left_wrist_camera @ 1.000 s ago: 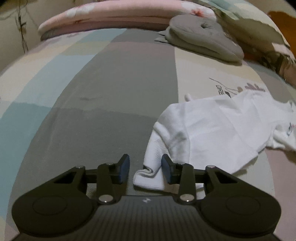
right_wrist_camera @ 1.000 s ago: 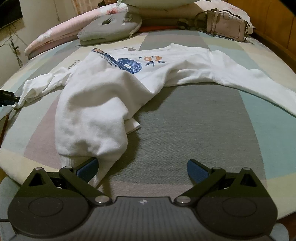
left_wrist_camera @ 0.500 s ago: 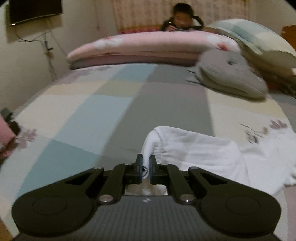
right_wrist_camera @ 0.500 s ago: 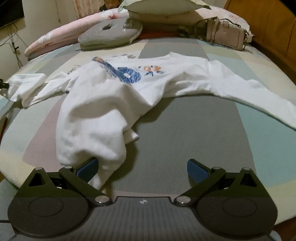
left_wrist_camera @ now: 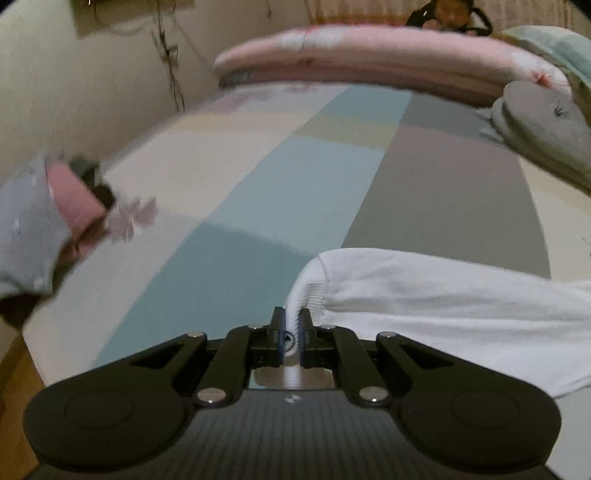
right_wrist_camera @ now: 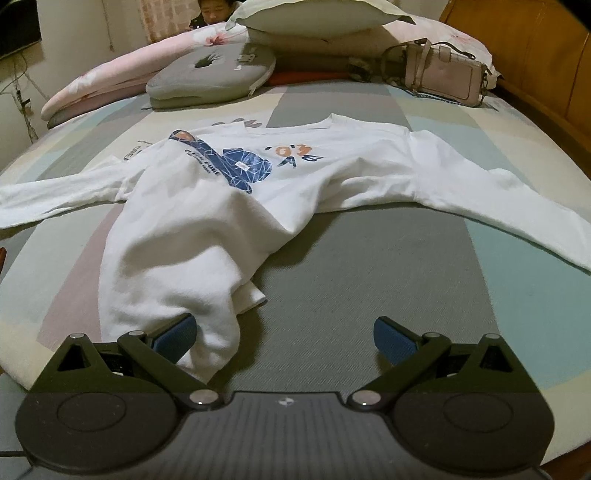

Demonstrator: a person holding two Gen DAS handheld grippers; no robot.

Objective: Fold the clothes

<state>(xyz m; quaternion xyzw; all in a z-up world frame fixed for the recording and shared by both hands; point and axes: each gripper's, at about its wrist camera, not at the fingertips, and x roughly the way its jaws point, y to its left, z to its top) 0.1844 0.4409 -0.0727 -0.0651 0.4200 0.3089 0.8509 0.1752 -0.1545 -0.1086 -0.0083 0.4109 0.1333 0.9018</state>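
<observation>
- Your left gripper (left_wrist_camera: 290,328) pinches the ribbed cuff (left_wrist_camera: 304,295) of the white sweatshirt (right_wrist_camera: 229,206), which lies spread across the patchwork bedspread (right_wrist_camera: 369,266).
- Your right gripper (right_wrist_camera: 284,338) stands wide apart at the sweatshirt's bunched hem, its left pad (right_wrist_camera: 173,338) against the fabric, clamping nothing.

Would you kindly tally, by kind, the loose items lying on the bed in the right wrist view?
White sweatshirt: 1
Grey cushion: 1
Pink handbag: 1
Pillows stacked at the head of the bed: at least 2
Total: at least 5
</observation>
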